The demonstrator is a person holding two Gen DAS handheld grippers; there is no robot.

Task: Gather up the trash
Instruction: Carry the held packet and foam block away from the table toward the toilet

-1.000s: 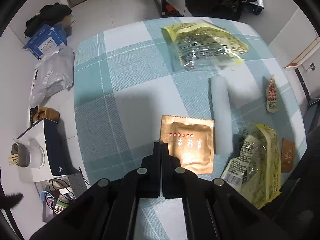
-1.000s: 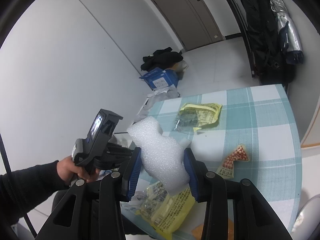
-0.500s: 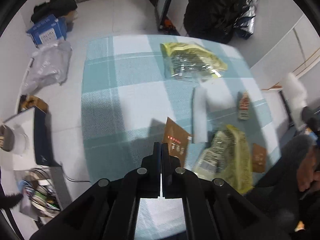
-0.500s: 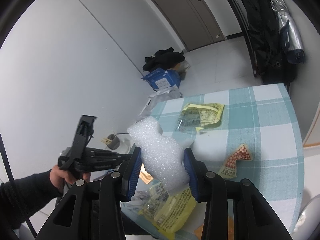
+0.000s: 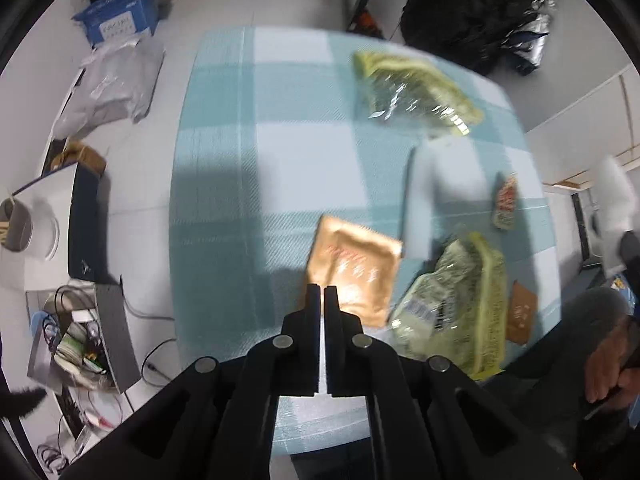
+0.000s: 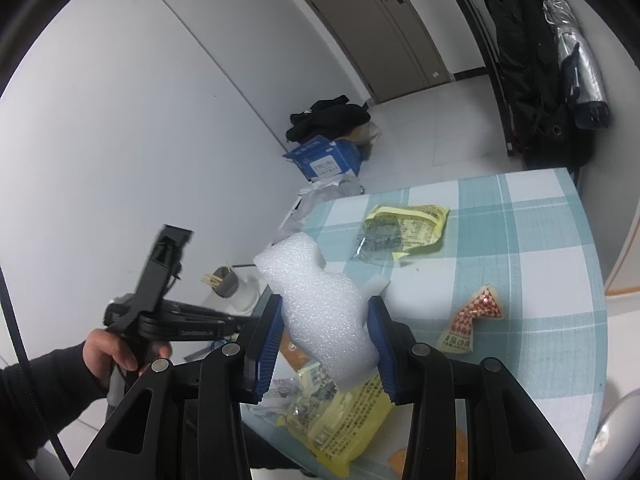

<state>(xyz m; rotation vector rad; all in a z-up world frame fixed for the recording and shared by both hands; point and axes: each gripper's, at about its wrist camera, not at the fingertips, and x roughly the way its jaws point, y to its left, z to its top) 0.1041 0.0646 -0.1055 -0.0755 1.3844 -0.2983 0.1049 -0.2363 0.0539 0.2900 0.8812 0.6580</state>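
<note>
Left gripper point(image 5: 323, 289), clenched empty, hovers just short of the gold packet point(image 5: 354, 269); right gripper point(image 6: 325, 322) clasps foam point(image 6: 320, 304)

The left gripper point(image 5: 320, 296) has risen from the tabletop point(image 5: 224, 200) over the last second; more of the checked cloth and the floor beside it now shows in its view. Its fingers point(image 5: 313, 304), closed together, earlier lay at the near edge of the brown sachet point(image 5: 352, 264) and now hang above it. From the right wrist, the left gripper point(image 6: 224, 322) has swung from upright to lying level, pointing toward the foam block point(image 6: 324, 312).
</note>
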